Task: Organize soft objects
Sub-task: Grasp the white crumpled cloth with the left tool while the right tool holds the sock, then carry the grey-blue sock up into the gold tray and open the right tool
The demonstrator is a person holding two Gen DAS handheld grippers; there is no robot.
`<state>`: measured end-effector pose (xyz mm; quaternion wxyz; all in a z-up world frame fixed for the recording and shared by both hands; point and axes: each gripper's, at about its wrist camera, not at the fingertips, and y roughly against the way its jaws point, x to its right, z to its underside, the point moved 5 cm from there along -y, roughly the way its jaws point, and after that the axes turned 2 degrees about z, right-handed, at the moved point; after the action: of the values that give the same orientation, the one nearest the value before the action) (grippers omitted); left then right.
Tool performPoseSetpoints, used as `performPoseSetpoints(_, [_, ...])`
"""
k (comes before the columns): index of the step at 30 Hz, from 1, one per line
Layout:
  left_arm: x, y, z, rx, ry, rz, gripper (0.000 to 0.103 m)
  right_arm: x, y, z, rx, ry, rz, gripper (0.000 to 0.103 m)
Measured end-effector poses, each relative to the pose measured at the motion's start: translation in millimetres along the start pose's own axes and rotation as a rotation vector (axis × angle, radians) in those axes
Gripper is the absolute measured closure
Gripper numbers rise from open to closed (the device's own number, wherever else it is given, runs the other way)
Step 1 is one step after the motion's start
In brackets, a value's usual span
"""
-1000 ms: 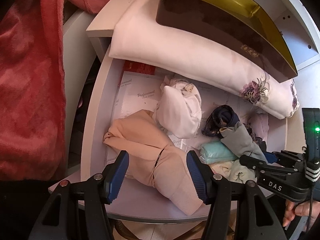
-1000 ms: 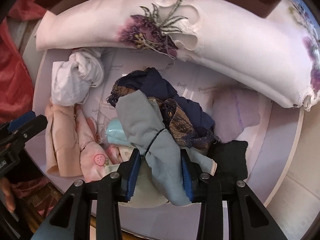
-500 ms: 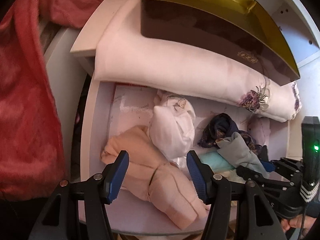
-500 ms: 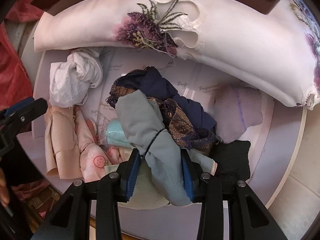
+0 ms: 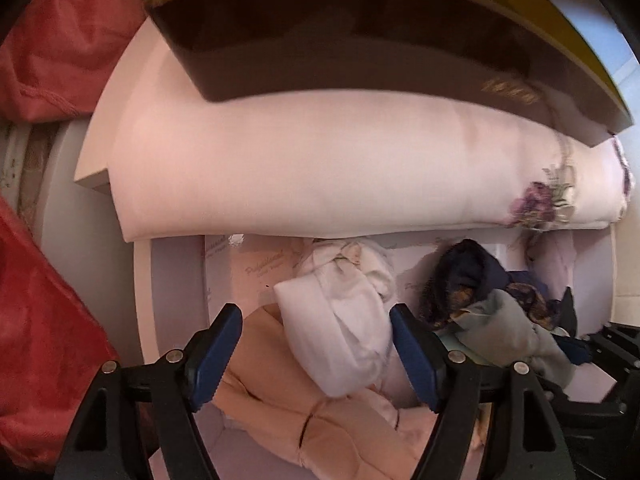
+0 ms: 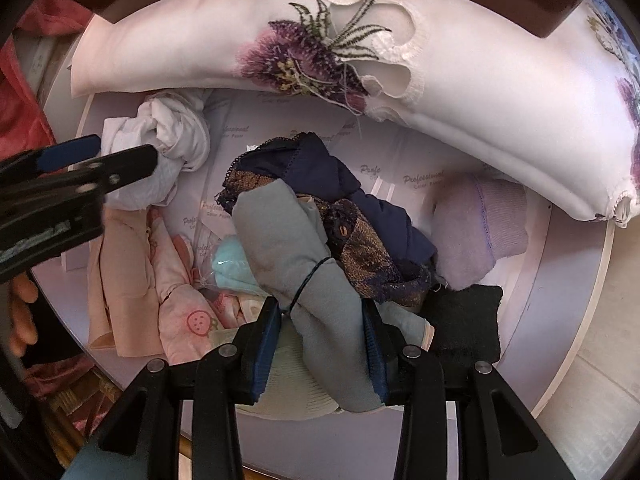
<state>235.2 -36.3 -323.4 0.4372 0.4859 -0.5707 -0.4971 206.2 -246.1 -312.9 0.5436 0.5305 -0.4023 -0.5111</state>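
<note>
The grey-blue bundle (image 6: 320, 280), tied round its middle with a dark band, is clamped between the blue pads of the right claw (image 6: 320, 344), which is closed on its lower half. It lies on top of the pile in a pale drawer (image 6: 576, 280) lined with printed paper, against a navy lace garment (image 6: 340, 176) and over a mint-green piece (image 6: 232, 264). A lilac knit piece (image 6: 480, 232) and a black cloth (image 6: 468, 320) are seen further to the right in the right wrist view.

The white knotted bundle (image 5: 344, 320) is framed by the left claw (image 5: 316, 360), whose jaws are opening; the bundle sits between them, and no pad is seen pressing on it. Beneath and beside it a peach bundle (image 5: 320, 424) with a thin band is spread across the drawer's near left corner, next to a pink strawberry-print piece (image 6: 188, 312).

Across the back of the drawer a long pale-pink embroidered cushion (image 5: 320, 176) is laid, with purple flowers stitched near one end. A dark brown box (image 5: 360, 48) with a gold rim rests on top of it. A red fabric (image 5: 44, 280) hangs at the left edge.
</note>
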Motion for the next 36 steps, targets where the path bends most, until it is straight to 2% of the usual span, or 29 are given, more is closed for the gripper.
performPoseSetpoints(1, [-2.3, -4.2, 1.0, -0.008, 0.012, 0.004, 0.032, -0.2, 0.1, 0.2, 0.000, 0.000, 0.000, 0.063])
performPoseSetpoints(3, [-5.1, -12.3, 3.0, -0.034, 0.030, 0.034, 0.054, -0.5, 0.0, 0.3, 0.001, 0.002, 0.002, 0.063])
performPoseSetpoints(6, [-3.0, -16.5, 6.2, -0.034, 0.006, 0.054, 0.064, -1.0, -0.4, 0.5, 0.004, 0.006, 0.006, 0.063])
performPoseSetpoints(8, [-4.0, -13.7, 7.6, -0.028, 0.024, 0.094, 0.067, -2.1, 0.0, 0.5, 0.007, 0.007, 0.008, 0.063])
performPoseSetpoints(15, [-0.2, 6.7, 25.7, -0.023, 0.070, 0.214, 0.069, -5.7, 5.2, 3.6, 0.022, 0.006, 0.011, 0.063])
performPoseSetpoints(21, [11.2, 12.6, 43.4, -0.005, -0.003, 0.152, 0.069, -3.3, 24.2, 10.5, 0.057, -0.011, 0.012, 0.064])
performPoseSetpoints(24, [10.1, 12.0, 43.8, -0.004, -0.004, 0.159, 0.069, 1.9, 43.7, 19.0, 0.094, -0.044, -0.001, 0.064])
performPoseSetpoints(32, [22.8, 1.8, 48.5, -0.010, -0.001, 0.151, 0.069, 13.6, 112.2, 30.2, 0.274, -0.166, -0.153, 0.064])
performPoseSetpoints(36, [20.2, 1.6, 48.9, -0.017, 0.008, 0.153, 0.069, 6.7, 142.4, 16.8, 0.351, -0.190, -0.164, 0.064])
